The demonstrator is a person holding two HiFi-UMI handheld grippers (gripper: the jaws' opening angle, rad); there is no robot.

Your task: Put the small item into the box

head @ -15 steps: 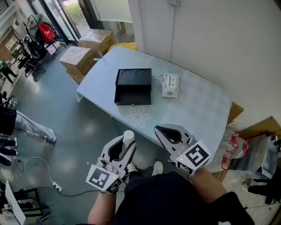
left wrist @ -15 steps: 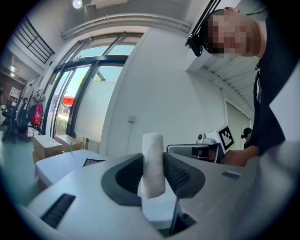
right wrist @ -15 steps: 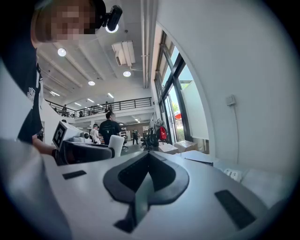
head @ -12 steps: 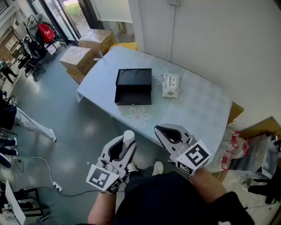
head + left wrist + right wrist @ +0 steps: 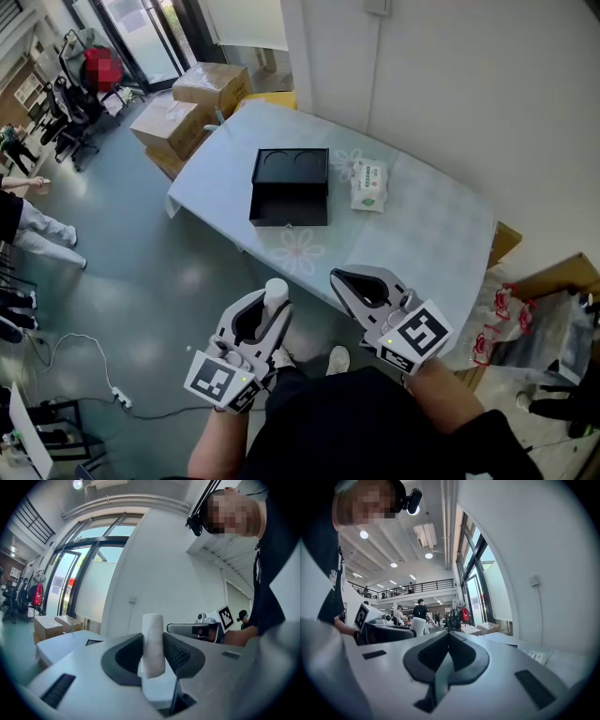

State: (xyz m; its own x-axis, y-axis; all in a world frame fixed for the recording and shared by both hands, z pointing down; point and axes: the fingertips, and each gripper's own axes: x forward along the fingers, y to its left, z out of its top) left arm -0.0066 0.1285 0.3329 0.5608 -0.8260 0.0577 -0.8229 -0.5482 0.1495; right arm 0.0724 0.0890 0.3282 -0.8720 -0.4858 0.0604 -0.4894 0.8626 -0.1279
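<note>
Head view: black box (image 5: 290,187) on the table (image 5: 431,234), wipes pack (image 5: 367,184) just beside it; left gripper (image 5: 271,309) and right gripper (image 5: 342,279) well short of the box. Left gripper view: jaws clamped on the small white roll (image 5: 152,644). Right gripper view: jaws together, nothing between

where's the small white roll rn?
The white roll is clamped upright between the jaws of the left gripper, low and left of centre in the head view, short of the table holding the black box.
</note>
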